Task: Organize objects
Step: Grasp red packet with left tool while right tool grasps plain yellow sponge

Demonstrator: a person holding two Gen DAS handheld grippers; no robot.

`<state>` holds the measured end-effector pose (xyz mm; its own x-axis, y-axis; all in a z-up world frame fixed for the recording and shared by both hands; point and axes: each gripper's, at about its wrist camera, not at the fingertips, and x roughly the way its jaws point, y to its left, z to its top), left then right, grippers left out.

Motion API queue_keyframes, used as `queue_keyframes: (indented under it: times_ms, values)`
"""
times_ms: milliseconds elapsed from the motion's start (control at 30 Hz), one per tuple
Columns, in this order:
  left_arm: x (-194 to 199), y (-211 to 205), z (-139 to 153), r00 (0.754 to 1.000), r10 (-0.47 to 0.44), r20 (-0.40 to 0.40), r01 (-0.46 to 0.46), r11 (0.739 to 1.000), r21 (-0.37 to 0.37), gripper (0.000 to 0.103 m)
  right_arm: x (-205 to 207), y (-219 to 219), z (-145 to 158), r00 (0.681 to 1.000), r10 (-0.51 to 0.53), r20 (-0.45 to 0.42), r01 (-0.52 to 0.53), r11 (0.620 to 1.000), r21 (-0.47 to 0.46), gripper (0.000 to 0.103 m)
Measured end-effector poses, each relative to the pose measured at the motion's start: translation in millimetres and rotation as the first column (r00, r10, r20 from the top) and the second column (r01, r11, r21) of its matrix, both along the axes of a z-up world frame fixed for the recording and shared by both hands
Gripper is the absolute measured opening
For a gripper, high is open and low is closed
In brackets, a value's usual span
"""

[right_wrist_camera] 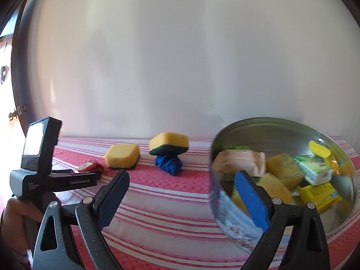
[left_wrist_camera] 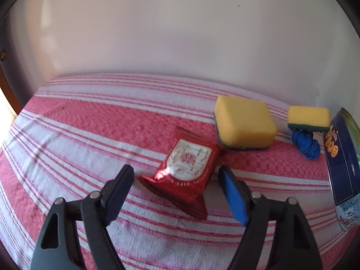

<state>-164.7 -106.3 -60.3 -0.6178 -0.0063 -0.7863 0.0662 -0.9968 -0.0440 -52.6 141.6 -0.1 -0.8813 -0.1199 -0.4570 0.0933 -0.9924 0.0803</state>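
A red foil snack packet (left_wrist_camera: 186,171) lies on the striped cloth between the fingers of my open left gripper (left_wrist_camera: 176,173); it also shows small in the right wrist view (right_wrist_camera: 88,166). A yellow sponge (left_wrist_camera: 244,122) lies behind it. A second yellow-and-green sponge (left_wrist_camera: 308,118) rests on a blue cloth bundle (left_wrist_camera: 306,145). A round blue tin (left_wrist_camera: 344,164) stands at the right. In the right wrist view the tin (right_wrist_camera: 227,200) holds several packets and sponges. My right gripper (right_wrist_camera: 182,180) is open, its blue finger (right_wrist_camera: 252,200) at the tin's rim.
The red-and-white striped cloth (left_wrist_camera: 78,135) covers the surface up to a white wall (left_wrist_camera: 180,33). The left gripper's body and the hand holding it (right_wrist_camera: 42,175) stand at the left of the right wrist view. A dark door frame edges the far left.
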Motion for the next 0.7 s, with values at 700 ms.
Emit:
queue_keyframes:
  times_ms: [700]
  values:
    - [9, -54, 17, 0.99, 0.129, -0.061, -0.127, 0.992, 0.026, 0.039, -65, -75, -17, 0.98, 0.127, 0.152, -0.124, 0.992, -0.03, 0.096]
